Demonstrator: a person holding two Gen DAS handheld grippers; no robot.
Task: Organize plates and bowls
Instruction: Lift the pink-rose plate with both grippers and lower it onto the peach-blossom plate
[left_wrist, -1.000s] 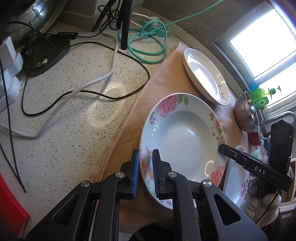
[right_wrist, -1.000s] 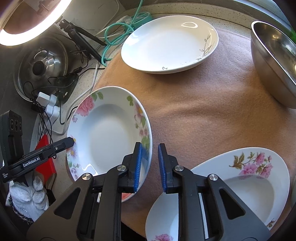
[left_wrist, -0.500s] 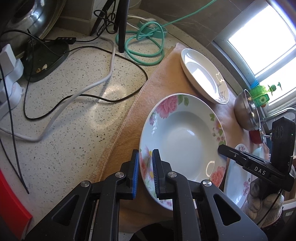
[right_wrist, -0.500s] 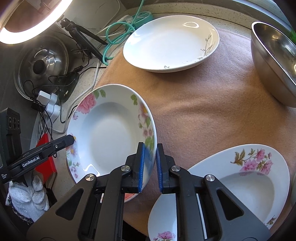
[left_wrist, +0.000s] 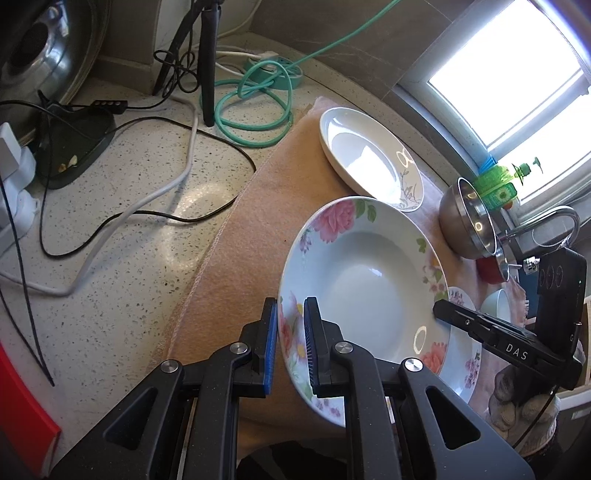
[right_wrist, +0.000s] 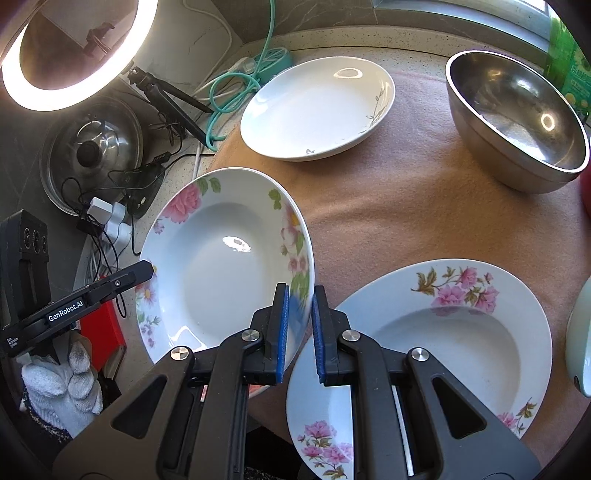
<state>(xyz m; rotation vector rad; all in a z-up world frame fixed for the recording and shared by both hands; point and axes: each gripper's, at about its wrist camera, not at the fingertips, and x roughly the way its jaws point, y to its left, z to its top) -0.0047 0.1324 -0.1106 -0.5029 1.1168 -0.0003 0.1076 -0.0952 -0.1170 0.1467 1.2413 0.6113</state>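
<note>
A deep plate with pink flowers (left_wrist: 369, 291) (right_wrist: 221, 266) hangs tilted above the peach cloth (right_wrist: 388, 206), held at two opposite rims. My left gripper (left_wrist: 290, 332) is shut on its near rim, and its finger shows in the right wrist view as the black left gripper tip (right_wrist: 146, 267). My right gripper (right_wrist: 299, 306) is shut on the other rim; the left wrist view shows it as the black right gripper tip (left_wrist: 441, 308). A second floral plate (right_wrist: 461, 350) (left_wrist: 469, 365) lies on the cloth just beside and below.
On the cloth's far side sit a white plate (right_wrist: 317, 107) (left_wrist: 369, 158) and a steel bowl (right_wrist: 517, 122) (left_wrist: 465, 225). A pale bowl (right_wrist: 580, 339) is at the right edge. Cables (left_wrist: 129, 206), a green hose (left_wrist: 255, 107), a tripod and a pot lid crowd the counter on the left.
The flowered plate has risen off the cloth with both grippers and moved a little toward the second floral plate. The right gripper's fingers stand closer together than one second ago.
</note>
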